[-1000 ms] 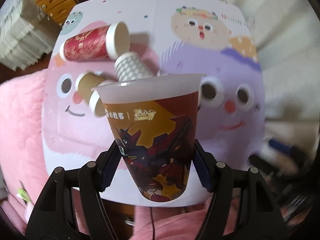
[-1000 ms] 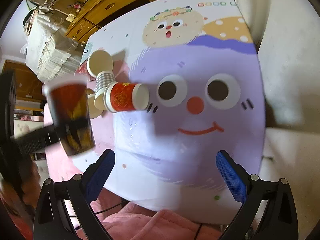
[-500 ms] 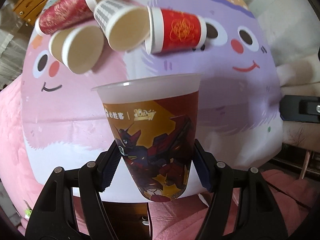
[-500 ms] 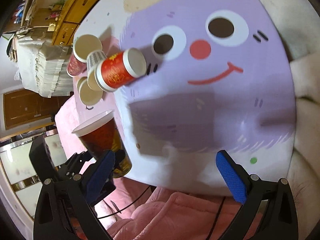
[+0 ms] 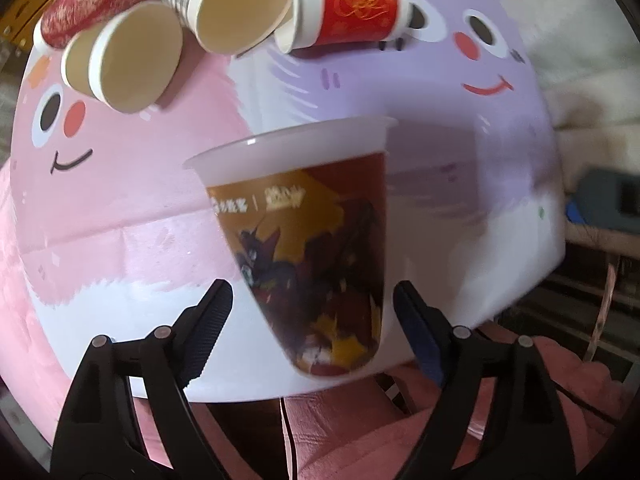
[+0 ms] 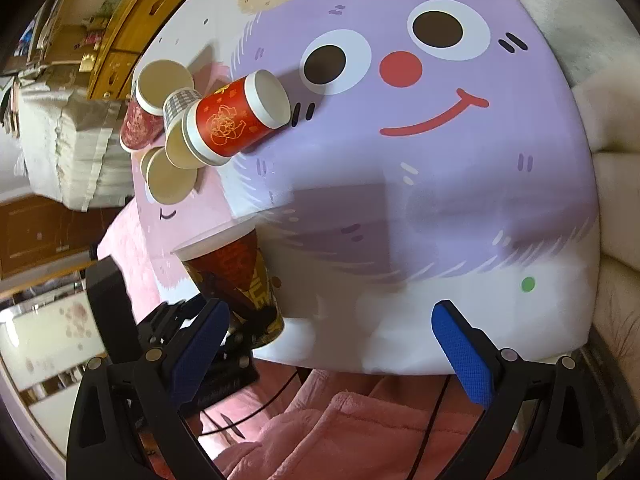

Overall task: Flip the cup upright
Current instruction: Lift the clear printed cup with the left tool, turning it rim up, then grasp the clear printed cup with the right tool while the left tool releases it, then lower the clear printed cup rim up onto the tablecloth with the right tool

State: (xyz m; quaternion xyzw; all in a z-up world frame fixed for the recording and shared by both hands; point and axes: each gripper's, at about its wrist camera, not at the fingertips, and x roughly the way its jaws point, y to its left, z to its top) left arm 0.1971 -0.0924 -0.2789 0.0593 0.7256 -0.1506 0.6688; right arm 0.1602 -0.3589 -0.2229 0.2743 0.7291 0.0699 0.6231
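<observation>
The left gripper (image 5: 312,316) had its fingers (image 5: 208,316) spread apart, with a gap showing on either side of the printed plastic cup (image 5: 308,240), so neither pad pressed on it. The cup stood mouth-up, leaning slightly, its base near the front edge of the tabletop (image 5: 120,240); its print looked smeared with blur. From the right wrist view the same cup (image 6: 236,280) sat at the pink, near-left part of the tabletop (image 6: 440,200), with the left gripper's dark frame just behind it. The right gripper (image 6: 328,336) hung with its blue fingers (image 6: 460,344) wide apart, holding and touching nothing, over the front edge of the tabletop. Further back, a cluster of paper cups lay on their sides, touching one another: a red cup with gold print (image 6: 236,120), a grey-striped cup (image 5: 224,4) and a plain white cup (image 5: 128,56).
</observation>
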